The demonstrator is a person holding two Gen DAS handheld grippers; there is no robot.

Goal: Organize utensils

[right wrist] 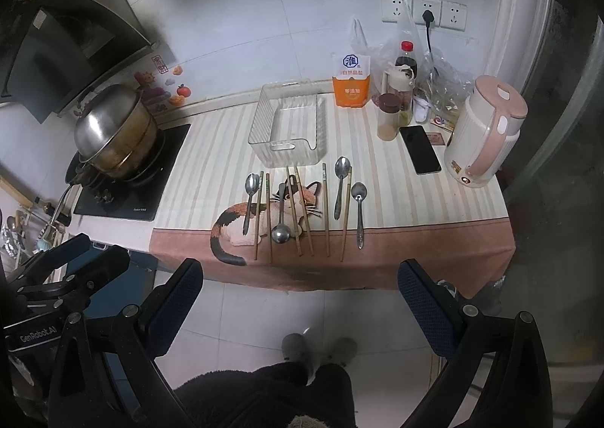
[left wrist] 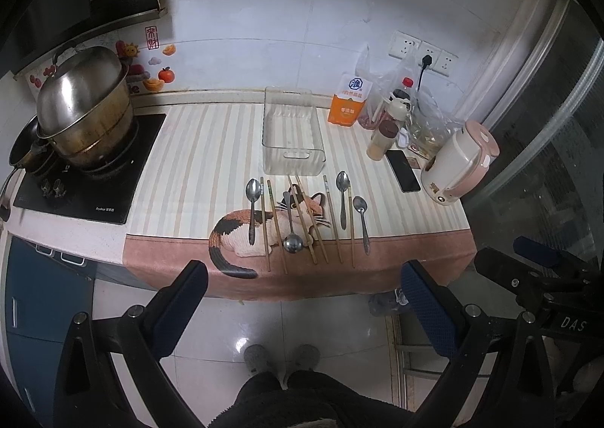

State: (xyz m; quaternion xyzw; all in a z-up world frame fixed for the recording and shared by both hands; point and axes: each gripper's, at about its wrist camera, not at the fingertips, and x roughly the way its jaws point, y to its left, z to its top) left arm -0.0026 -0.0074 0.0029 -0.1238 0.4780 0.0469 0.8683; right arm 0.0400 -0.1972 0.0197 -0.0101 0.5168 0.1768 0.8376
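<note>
Spoons (left wrist: 252,209) and chopsticks (left wrist: 277,227) lie in a loose row on the mat (left wrist: 188,163), near its front edge, just ahead of the bin (left wrist: 292,133). I count four spoons: three with bowls toward the wall and handles toward me, and one (left wrist: 292,235) reversed, its bowl nearest the counter edge. The chopsticks run the same way, long axes front to back, a middle pair slightly slanted and touching that reversed spoon. Several chopstick tips reach onto the pink border where the mat drapes over the counter edge.

The clear bin sits behind the row, short handle end facing the utensils, long axis toward the wall. I see bare mat on both sides of it. Left, well apart, is the stove (left wrist: 87,178) with the pot (left wrist: 83,107). Right of the row lie a phone (left wrist: 404,171) and a kettle (left wrist: 458,163), with the salt bag (left wrist: 347,99) and bottles (left wrist: 396,110) behind.

My left gripper (left wrist: 302,277) and right gripper (right wrist: 300,275) both hover off the counter, above the floor, jaws spread wide and holding nothing.
</note>
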